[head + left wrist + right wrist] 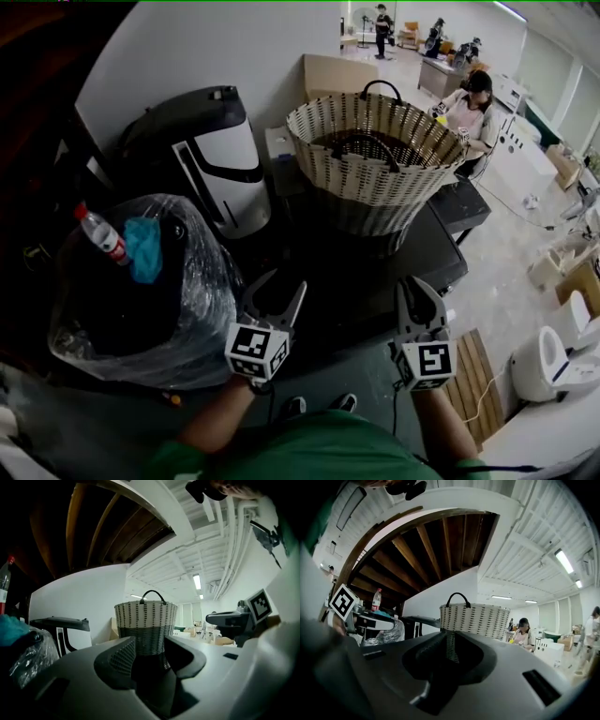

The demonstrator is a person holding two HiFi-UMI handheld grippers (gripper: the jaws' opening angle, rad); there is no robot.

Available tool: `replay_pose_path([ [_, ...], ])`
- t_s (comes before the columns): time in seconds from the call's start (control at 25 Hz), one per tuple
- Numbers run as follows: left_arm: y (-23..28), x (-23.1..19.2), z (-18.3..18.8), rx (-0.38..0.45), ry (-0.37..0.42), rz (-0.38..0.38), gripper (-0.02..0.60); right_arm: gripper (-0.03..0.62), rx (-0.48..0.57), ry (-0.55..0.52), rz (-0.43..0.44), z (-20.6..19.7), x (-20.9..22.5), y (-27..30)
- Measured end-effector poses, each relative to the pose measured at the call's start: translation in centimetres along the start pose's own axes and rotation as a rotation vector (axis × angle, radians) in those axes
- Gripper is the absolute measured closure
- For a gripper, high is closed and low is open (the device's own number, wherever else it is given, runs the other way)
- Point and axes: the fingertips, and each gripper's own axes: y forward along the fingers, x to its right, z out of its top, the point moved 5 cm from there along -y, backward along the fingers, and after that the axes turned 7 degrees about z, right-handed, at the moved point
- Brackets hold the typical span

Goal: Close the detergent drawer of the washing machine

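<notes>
Both tools are held level above the near edge of a dark, flat-topped machine (370,281), pointing across it toward the woven basket (375,159) that stands on its far part. That dark box is most likely the washing machine. The detergent drawer shows in no view. If it is on this machine, it would sit on the front face, below the near edge and under the tools, where the head view cannot reach. The left tool (287,281) is released, and in the left gripper view its jaws stand well apart around empty air (150,656), with only the distant basket (146,620) framed between them. The right tool (417,286) is clenched on nothing. In the right gripper view its jaws (450,648) are drawn together to a thin slit, through which a sliver of the basket (476,618) shows. The coming move turns on height and direction. The drawer probably lies lower than both tools and slides in along a line running away from the person, so a tool would have to drop in front of the panel and push straight toward the basket side. Which hand is nearer cannot be told while the drawer is unseen. The clenched right tool looks better suited to a blunt push.
</notes>
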Motion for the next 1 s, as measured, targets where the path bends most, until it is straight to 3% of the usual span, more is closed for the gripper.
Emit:
replay_pose_path([
  [0.44,-0.4,1.4,2.5,0.075,-0.009,-0.022,0.380,0.522,0.110,-0.043,0.015,4.3,-0.7,-2.5],
  [1.0,-0.6,2.1,2.2,0.084,0.002,-0.021,0.380,0.522,0.112,-0.007,0.009,3.7,-0.6,-3.7],
])
